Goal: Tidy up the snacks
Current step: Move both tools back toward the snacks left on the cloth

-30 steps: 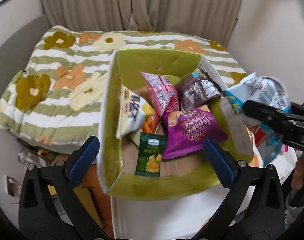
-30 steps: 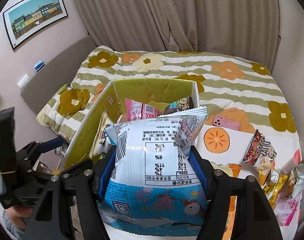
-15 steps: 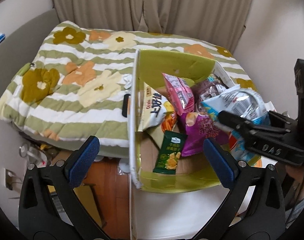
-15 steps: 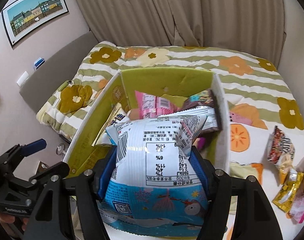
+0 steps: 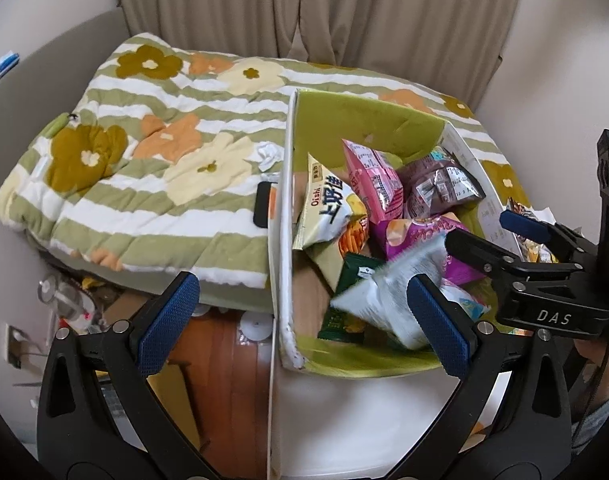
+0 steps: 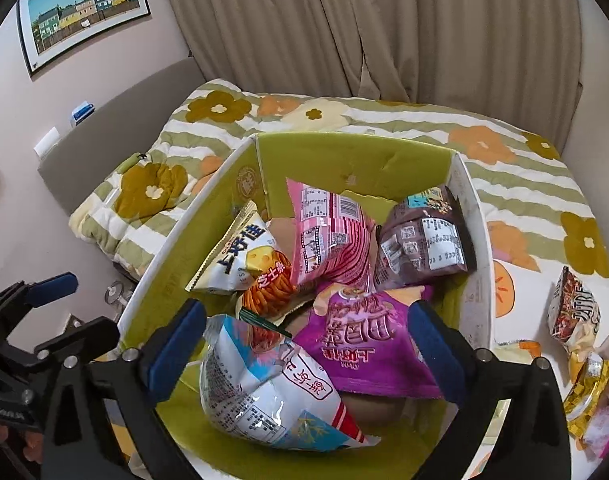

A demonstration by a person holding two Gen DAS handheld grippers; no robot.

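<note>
Right tool (image 6: 304, 344) just opened, blue-white bag (image 6: 272, 392) loose in green box (image 6: 344, 160)

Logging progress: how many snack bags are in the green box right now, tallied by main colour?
Blue-white bag: 1
Yellow-white bag: 1
Pink bag: 1
Purple bag: 1
Brown bag: 1
Orange bag: 1
Green bag: 1
Total: 7

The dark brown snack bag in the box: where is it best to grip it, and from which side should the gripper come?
Probably from above, by its upper sealed edge. The dark brown bag leans against the right wall of the green box, its top edge raised and free, while its lower end lies beside the purple bag. A flat seam suits two fingers better than the puffed body.
</note>
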